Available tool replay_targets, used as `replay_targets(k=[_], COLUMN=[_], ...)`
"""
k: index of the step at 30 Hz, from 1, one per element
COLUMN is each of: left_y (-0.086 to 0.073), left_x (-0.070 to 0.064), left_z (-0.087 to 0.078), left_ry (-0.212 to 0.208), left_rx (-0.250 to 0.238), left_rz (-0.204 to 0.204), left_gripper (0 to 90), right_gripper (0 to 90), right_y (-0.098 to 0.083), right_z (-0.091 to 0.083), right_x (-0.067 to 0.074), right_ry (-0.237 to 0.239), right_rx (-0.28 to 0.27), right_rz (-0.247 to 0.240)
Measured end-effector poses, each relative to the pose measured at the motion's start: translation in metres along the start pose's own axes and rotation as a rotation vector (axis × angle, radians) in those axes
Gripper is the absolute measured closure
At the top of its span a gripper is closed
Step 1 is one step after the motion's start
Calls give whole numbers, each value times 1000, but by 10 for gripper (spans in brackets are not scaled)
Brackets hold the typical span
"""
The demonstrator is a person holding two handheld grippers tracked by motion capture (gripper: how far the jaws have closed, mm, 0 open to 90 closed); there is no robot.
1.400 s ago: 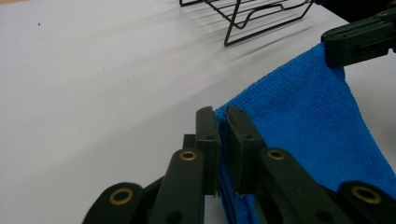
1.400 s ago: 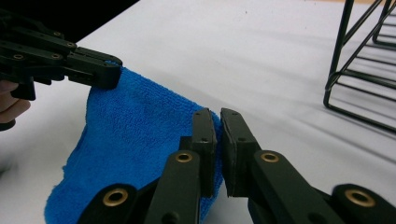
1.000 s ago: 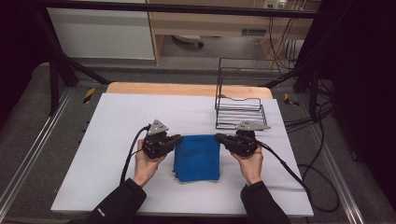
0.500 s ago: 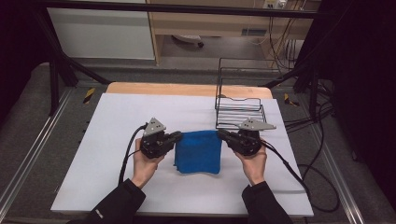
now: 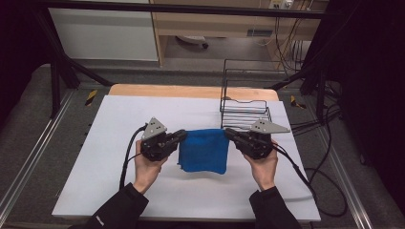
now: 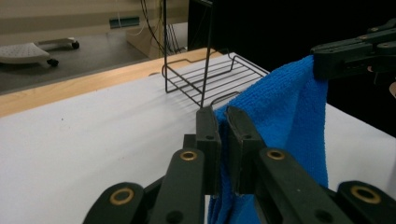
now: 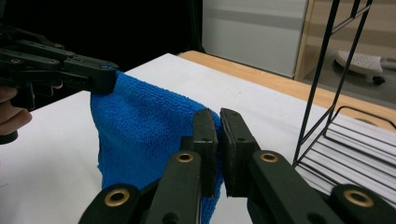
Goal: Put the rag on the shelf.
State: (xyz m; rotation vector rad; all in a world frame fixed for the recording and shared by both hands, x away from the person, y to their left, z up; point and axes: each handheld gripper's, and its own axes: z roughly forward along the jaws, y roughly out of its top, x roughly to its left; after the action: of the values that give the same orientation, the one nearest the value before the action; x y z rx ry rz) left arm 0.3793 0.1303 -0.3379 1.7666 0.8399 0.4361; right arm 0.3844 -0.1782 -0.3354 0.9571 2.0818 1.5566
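Note:
A blue towel (image 5: 203, 150) hangs above the white table (image 5: 110, 124), stretched between my two grippers. My left gripper (image 5: 181, 135) is shut on the towel's left top corner, and its jaws pinch the blue towel (image 6: 280, 121) in the left gripper view. My right gripper (image 5: 228, 134) is shut on the right top corner, with the blue towel (image 7: 144, 135) draping down from its jaws in the right gripper view. The towel's lower edge hangs near the table surface. Each gripper view also shows the other gripper clamping the far corner.
A black wire rack (image 5: 244, 98) stands at the back right of the table, just behind my right gripper. A wooden strip (image 5: 191, 91) runs along the table's far edge. Cables (image 5: 305, 171) trail off to the right.
Both grippers have risen with the towel, lifting it from lying folded on the table to hanging between them, and have moved slightly away from the person.

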Motion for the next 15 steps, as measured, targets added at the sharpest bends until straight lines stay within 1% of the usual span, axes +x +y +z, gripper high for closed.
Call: replay_targets(k=[2, 8, 11, 14, 15], left_y=[4, 10, 14, 21, 21], left_x=[-2, -4, -6, -9, -9], left_z=[-3, -6, -5, -1, -1], left_ry=[-3, -5, -9, -15, -15], left_rx=[-22, -46, -60, -80, -80], left_rz=[0, 7, 2, 1, 1], left_gripper=[840, 840, 840, 841, 841], right_gripper=[858, 858, 858, 858, 858], right_y=[3, 8, 11, 16, 18], right_z=[-3, -10, -14, -20, -22], right_x=[2, 4, 4, 3, 2], right_ry=[-2, -4, -12, -25, -31], right_rx=[-11, -33, -47, -71, -80], right_rz=[-1, -16, -19, -16, -15])
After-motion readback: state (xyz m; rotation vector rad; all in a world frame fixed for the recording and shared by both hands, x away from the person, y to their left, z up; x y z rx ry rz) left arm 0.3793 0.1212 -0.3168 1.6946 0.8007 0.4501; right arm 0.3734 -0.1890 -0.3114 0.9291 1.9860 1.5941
